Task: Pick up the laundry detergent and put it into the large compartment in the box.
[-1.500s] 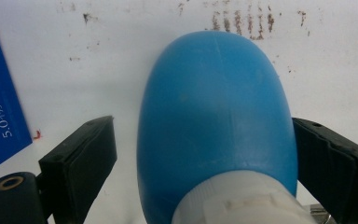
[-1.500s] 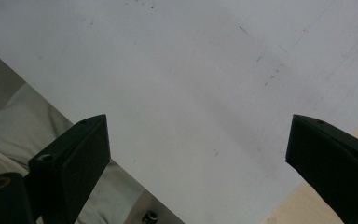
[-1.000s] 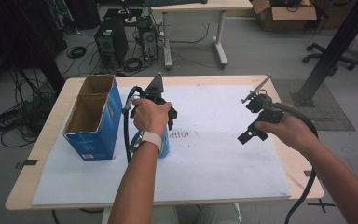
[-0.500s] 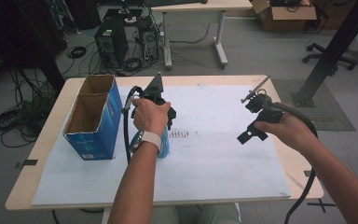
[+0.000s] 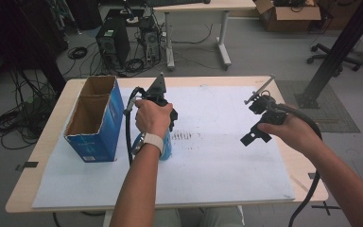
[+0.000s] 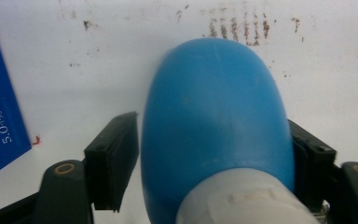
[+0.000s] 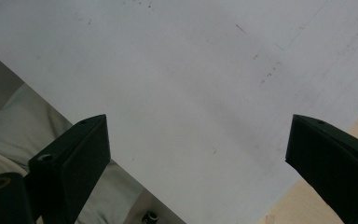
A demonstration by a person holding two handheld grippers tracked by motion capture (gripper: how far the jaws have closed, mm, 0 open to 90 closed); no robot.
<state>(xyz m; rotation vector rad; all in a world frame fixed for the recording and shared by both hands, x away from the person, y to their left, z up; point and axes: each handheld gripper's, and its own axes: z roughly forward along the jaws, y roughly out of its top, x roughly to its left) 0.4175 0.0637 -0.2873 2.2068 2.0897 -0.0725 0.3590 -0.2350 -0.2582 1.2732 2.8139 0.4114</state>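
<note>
A smooth, rounded blue plastic bottle (image 6: 214, 112) with a white cap fills mid-frame. The left tongs (image 6: 209, 163) pinch it. The right tongs (image 7: 198, 154) gape over white paper (image 7: 191, 70).

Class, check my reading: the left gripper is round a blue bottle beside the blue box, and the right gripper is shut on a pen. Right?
Not quite. The right gripper holds no pen: the right gripper view shows its jaws wide apart over the white sheet. The rest stands: left gripper, blue bottle, blue box.

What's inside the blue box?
The blue box is open on top, with bare brown cardboard walls and a divider making two compartments. Nothing sticks out. The bottom is hidden by its near wall, so something small could lie there.
</note>
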